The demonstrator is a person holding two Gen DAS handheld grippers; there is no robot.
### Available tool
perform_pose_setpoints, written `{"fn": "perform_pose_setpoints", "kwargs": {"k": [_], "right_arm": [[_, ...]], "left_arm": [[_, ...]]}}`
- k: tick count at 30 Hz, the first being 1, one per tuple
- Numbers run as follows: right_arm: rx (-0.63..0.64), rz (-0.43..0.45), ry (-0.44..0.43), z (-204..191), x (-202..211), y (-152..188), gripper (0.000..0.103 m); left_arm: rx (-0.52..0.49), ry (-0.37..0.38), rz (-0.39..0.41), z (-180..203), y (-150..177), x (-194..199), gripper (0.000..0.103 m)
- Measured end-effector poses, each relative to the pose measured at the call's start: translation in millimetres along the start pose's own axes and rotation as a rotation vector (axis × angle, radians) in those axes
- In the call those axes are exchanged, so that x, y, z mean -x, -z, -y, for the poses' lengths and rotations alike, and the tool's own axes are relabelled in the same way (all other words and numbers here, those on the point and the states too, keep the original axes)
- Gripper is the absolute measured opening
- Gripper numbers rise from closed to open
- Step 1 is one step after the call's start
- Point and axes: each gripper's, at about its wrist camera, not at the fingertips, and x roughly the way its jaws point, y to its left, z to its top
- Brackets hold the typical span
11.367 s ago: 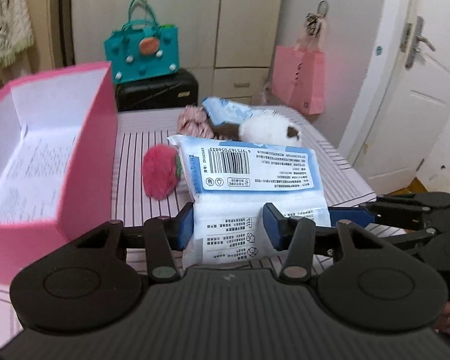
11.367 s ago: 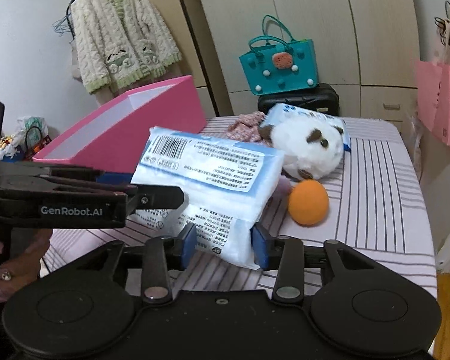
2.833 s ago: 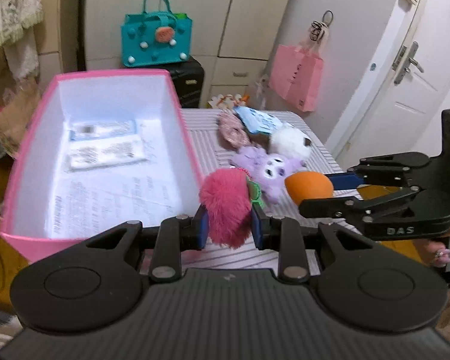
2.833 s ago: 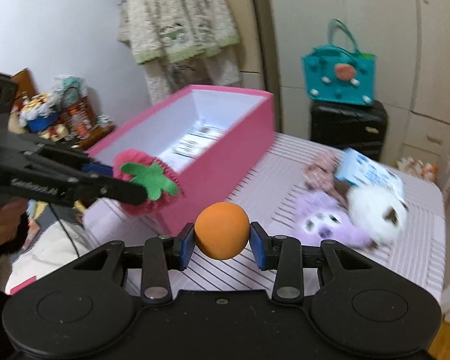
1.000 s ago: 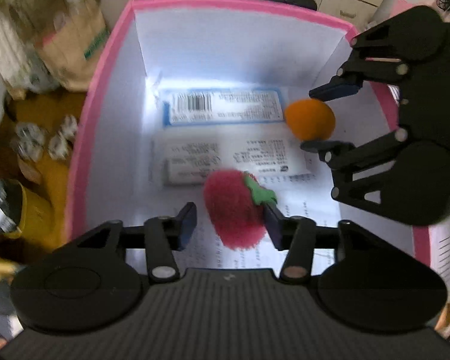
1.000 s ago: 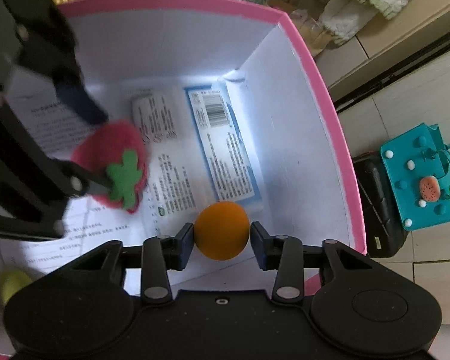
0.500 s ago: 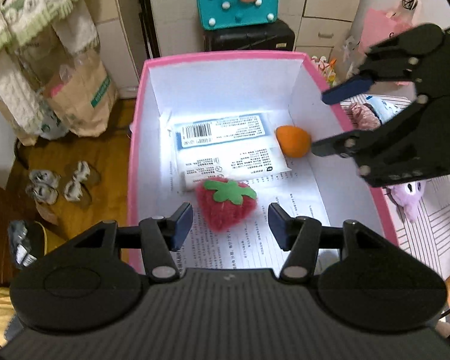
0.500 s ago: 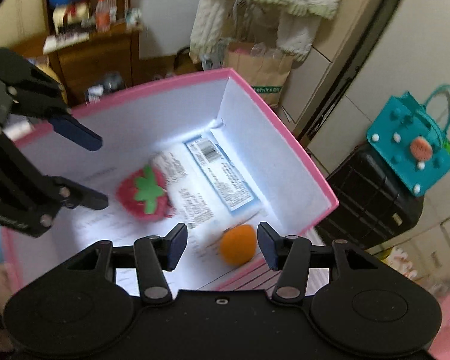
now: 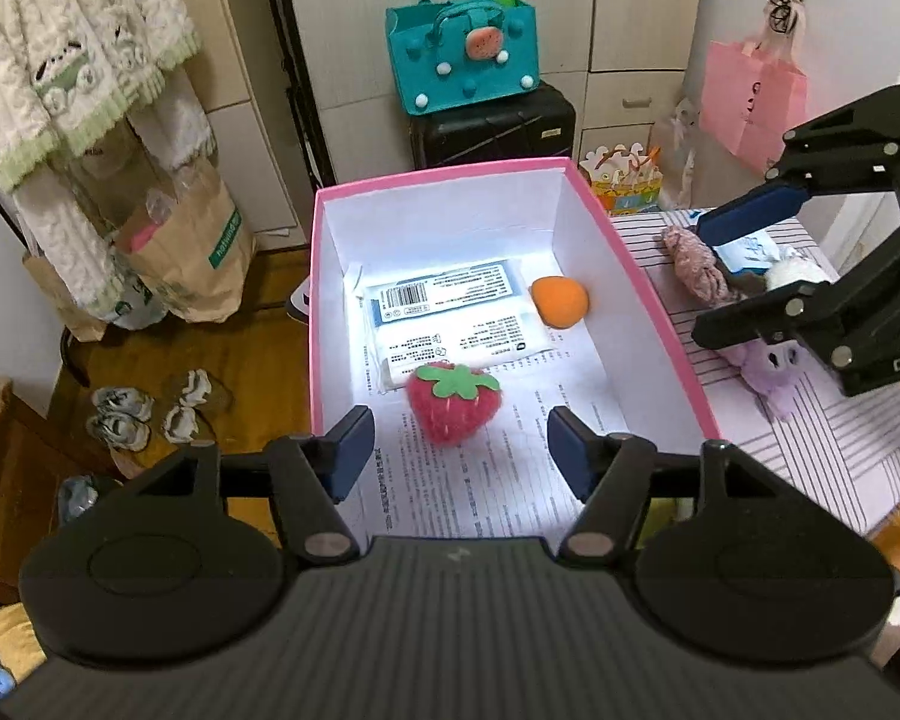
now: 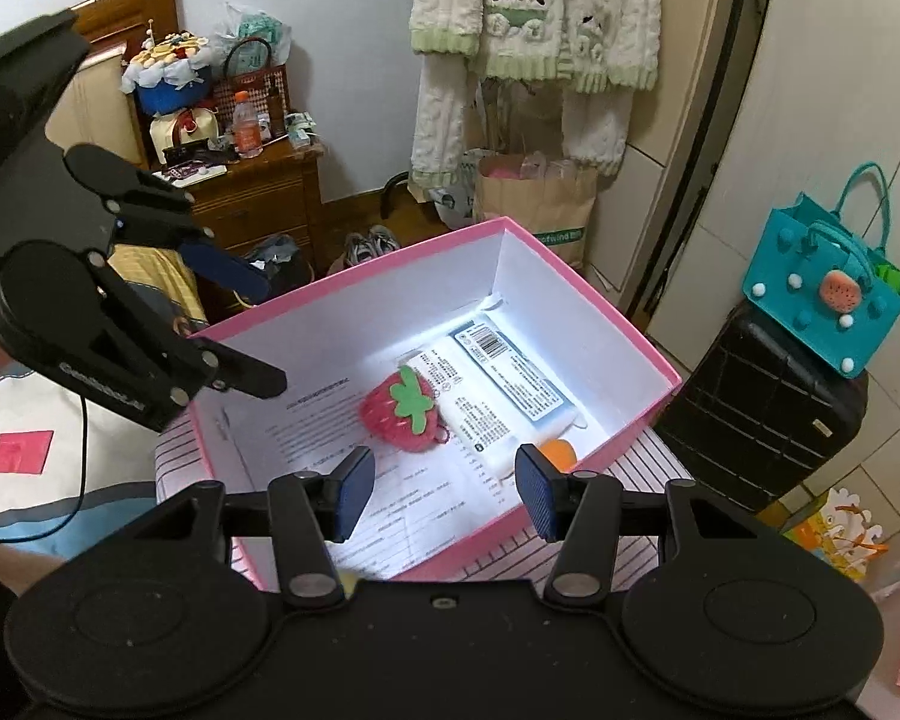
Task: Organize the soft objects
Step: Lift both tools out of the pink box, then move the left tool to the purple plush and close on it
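Note:
The pink box (image 9: 648,294) (image 10: 354,282) stands open on the striped table. Inside lie a red plush strawberry (image 9: 453,403) (image 10: 403,402), an orange ball (image 9: 559,302) (image 10: 558,453) and two white tissue packs (image 9: 450,318) (image 10: 498,396). My left gripper (image 9: 459,453) is open and empty above the box's near end. My right gripper (image 10: 444,492) is open and empty above the box's right rim. On the table to the right lie a purple plush (image 9: 774,360), a white plush (image 9: 795,273), a pink fabric piece (image 9: 696,264) and a blue pack (image 9: 750,252).
A teal bag (image 9: 465,60) (image 10: 828,294) sits on a black suitcase (image 9: 492,126) (image 10: 762,408) behind the table. A pink bag (image 9: 750,105) hangs at right. Paper bags (image 9: 174,264) and shoes (image 9: 150,408) lie on the wooden floor at left. A wooden cabinet (image 10: 252,198) stands beyond.
Both grippers have let go: the strawberry and the orange ball now lie in the box. Both grippers have drawn up and back, and the right one has moved toward the table side.

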Motion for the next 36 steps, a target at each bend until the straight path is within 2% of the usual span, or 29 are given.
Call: {"fn": "perform_pose_setpoints", "kwargs": {"k": [4,12,19,25,31,36], "right_arm": [[0.003,0.037,0.002,-9.2,20.6,10.2,0.057],[0.025,0.137,0.039,-30.1,74.0,36.7,0.060],[0.040,0.179,0.050,-41.7,95.0,76.8,0.065],[0.000,0.196,0.072,-44.6,103.9,118.8,0.069],[-0.055,0.198,0.096,-44.6,109.6,151.9,0.072],[-0.122,0.204,0.115,-37.3,107.4,177.5,0.086]], "left_arm": [[-0.035,-0.014,0.026,12.3,4.0,21.0,0.067],[-0.111,0.005,0.086,42.9,14.1,52.1,0.077],[-0.157,0.057,0.131,70.0,26.3,65.8,0.079],[-0.173,0.084,0.151,91.1,36.4,58.1,0.087],[-0.191,0.115,0.148,114.7,39.7,41.2,0.090],[-0.190,0.154,0.143,135.8,36.7,26.3,0.091]]}}
